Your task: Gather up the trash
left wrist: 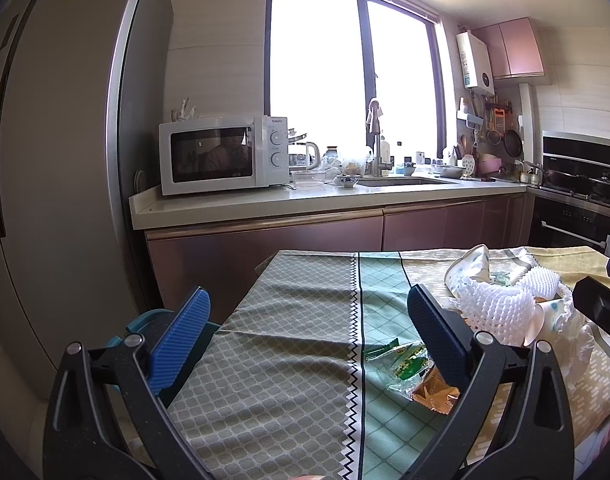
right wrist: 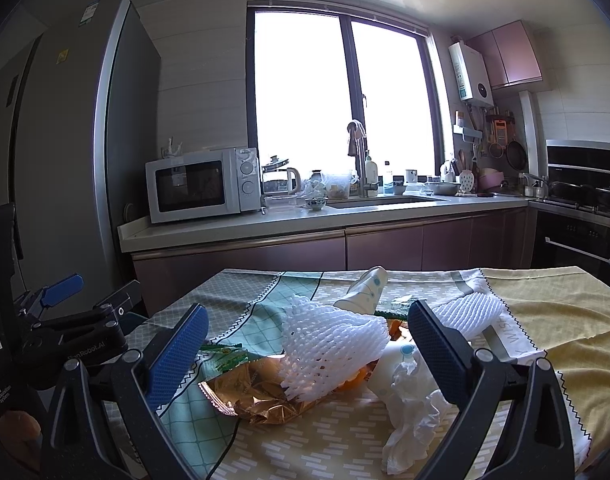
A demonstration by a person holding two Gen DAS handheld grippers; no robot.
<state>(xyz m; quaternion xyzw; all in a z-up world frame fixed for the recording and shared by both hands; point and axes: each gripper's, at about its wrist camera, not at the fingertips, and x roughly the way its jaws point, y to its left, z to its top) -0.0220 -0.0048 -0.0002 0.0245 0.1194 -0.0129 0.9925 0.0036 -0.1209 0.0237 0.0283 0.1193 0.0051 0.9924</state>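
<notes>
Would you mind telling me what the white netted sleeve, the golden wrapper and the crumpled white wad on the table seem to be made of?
Netted sleeve: likely soft foam mesh, matte, with open diamond holes. Golden wrapper: probably metallised plastic film, shiny, sharply creased. White wad: looks like tissue paper, dull and softly crumpled, though thin plastic is possible.

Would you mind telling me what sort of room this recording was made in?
A home kitchen, almost certainly: a microwave stands on the counter beside a sink with a tall faucet, and a large refrigerator stands at the left. The trash lies on a cloth-covered table in front.
</notes>
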